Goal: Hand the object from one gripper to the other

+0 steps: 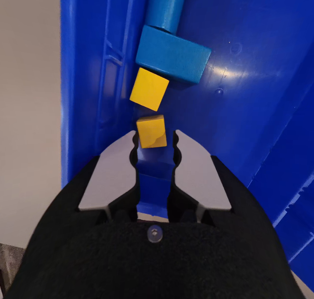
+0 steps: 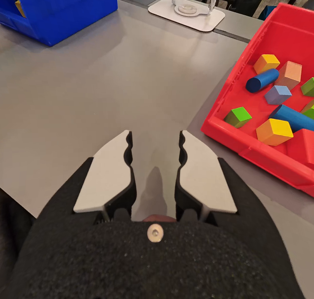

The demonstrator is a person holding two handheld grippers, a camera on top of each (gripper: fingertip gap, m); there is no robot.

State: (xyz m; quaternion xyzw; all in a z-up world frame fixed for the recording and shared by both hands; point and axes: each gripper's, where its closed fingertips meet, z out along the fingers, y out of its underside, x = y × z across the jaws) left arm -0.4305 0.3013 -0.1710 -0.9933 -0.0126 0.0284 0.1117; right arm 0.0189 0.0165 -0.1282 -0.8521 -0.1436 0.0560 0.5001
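In the left wrist view my left gripper is open over the inside of a blue bin. A small yellow block sits right at its fingertips, close to the left finger and apart from the right one; it is not clamped. Beyond it in the bin lie a yellow cube, a blue rectangular block and a blue cylinder. My right gripper is open and empty above the grey table.
A red bin with several coloured blocks and blue cylinders stands at the right. The blue bin also shows in the right wrist view, at the far left. A white stand base sits at the far edge.
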